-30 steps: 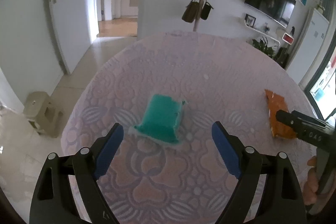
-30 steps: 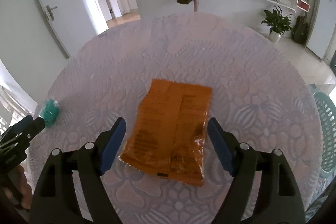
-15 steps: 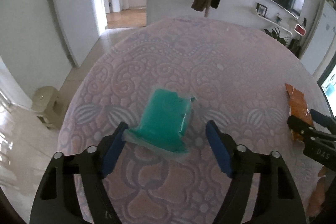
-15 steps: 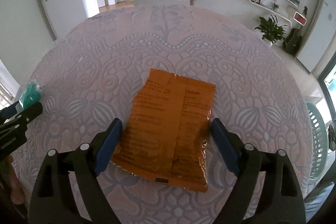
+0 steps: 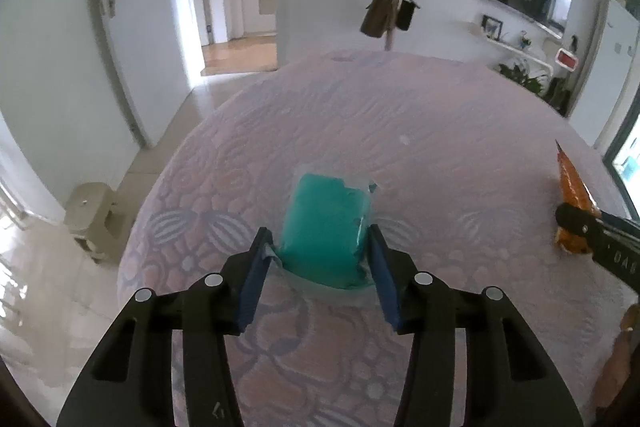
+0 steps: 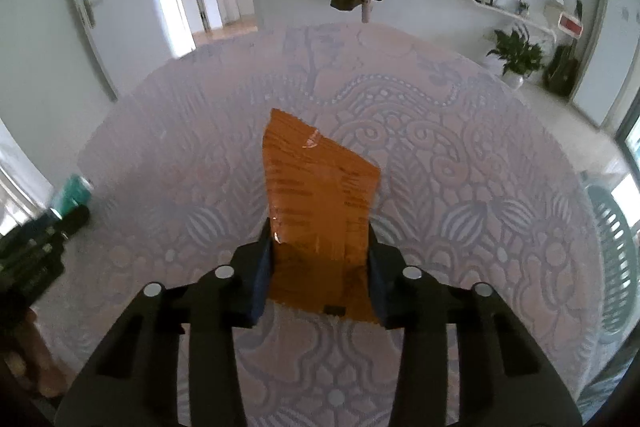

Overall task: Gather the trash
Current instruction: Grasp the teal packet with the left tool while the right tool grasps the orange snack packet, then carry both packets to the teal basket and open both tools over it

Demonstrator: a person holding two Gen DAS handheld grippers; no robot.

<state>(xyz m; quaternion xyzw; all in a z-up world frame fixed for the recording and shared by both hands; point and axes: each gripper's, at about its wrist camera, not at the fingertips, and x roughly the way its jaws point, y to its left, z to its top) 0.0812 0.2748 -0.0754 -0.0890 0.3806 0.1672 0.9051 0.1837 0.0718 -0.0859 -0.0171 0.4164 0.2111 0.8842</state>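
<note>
My left gripper (image 5: pixel 320 251) is shut on a teal packet in clear wrap (image 5: pixel 326 223), which sits between the blue pads on the round table's patterned pink cloth (image 5: pixel 420 131). My right gripper (image 6: pixel 320 247) is shut on an orange snack bag (image 6: pixel 316 195), squeezed and folded upward between its pads. In the left wrist view the orange bag (image 5: pixel 574 195) and the right gripper's finger (image 5: pixel 592 231) show at the far right. In the right wrist view the teal packet (image 6: pixel 72 193) and the left gripper show at the far left edge.
A green slatted basket (image 6: pixel 612 243) stands off the table's right edge. A small beige stool (image 5: pixel 92 215) is on the floor to the left. A coat stand with hanging bags (image 5: pixel 390 11) stands behind the table. The table edge curves close on both sides.
Both grippers moved forward and closed: the left one onto the teal packet, the right one onto the orange bag, which buckled upward from lying flat.
</note>
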